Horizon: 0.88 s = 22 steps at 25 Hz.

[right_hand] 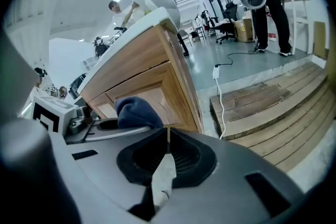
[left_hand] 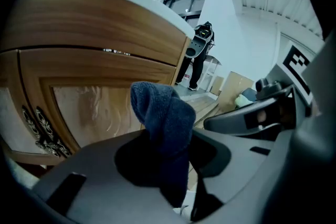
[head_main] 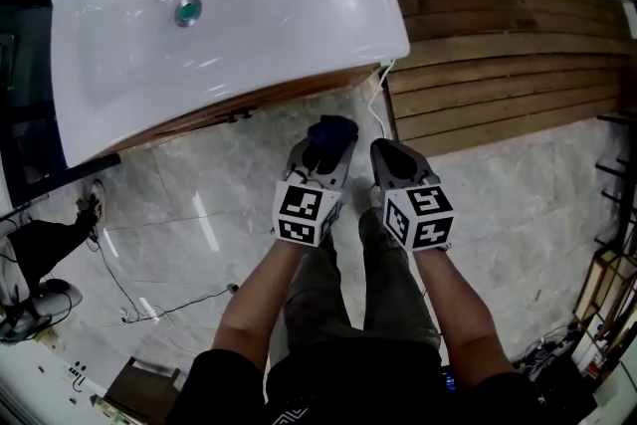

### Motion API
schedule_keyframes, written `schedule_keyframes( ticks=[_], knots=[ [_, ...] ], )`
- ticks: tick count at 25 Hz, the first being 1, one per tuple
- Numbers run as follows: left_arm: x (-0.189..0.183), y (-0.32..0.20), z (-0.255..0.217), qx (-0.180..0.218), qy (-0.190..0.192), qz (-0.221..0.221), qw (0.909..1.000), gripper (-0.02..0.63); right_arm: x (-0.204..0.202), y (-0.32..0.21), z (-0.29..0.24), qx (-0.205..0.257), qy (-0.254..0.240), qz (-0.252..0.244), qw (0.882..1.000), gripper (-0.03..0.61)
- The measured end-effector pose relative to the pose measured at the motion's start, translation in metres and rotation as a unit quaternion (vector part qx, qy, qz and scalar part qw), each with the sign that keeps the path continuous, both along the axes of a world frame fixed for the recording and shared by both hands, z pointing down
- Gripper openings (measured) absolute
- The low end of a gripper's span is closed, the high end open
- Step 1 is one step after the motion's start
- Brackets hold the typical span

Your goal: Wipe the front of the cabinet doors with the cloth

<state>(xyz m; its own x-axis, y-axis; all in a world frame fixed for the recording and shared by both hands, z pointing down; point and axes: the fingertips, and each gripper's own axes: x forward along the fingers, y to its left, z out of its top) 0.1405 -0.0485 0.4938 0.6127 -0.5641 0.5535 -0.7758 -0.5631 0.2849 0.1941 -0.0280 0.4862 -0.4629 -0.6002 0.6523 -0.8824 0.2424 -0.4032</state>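
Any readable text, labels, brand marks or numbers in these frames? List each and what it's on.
None: no readable text in any view.
Left marker cube and right marker cube: black-and-white square patterns only, no letters or digits.
Cabinet door, basin, cloth: no print visible.

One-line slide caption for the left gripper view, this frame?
Left gripper shut on a dark blue cloth, facing the wooden cabinet door; right gripper alongside.

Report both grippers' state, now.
Left gripper: shut on the cloth.
Right gripper: shut, empty.
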Motion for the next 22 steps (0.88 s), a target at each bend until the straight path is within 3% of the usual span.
schedule_keyframes(
  ticks=[5, 16, 22],
  knots=[
    [-0.017, 0.013, -0.03, 0.001, 0.009, -0.007, 0.9999, 0.132, 0.001, -0.003, -0.023, 0.006, -0.003, 0.022, 1.0, 0.041],
    [-0.086, 0.029, -0.098, 0.007, 0.006, -0.045, 0.9989, 0.132, -0.04, 0.024, -0.08, 0.015, -0.006, -0.006, 1.0, 0.041],
    [-0.097, 0.039, -0.134, 0.03, 0.003, -0.04, 0.9987, 0.132, -0.045, 0.029, -0.114, 0.036, -0.006, -0.018, 0.999, 0.041]
  ],
)
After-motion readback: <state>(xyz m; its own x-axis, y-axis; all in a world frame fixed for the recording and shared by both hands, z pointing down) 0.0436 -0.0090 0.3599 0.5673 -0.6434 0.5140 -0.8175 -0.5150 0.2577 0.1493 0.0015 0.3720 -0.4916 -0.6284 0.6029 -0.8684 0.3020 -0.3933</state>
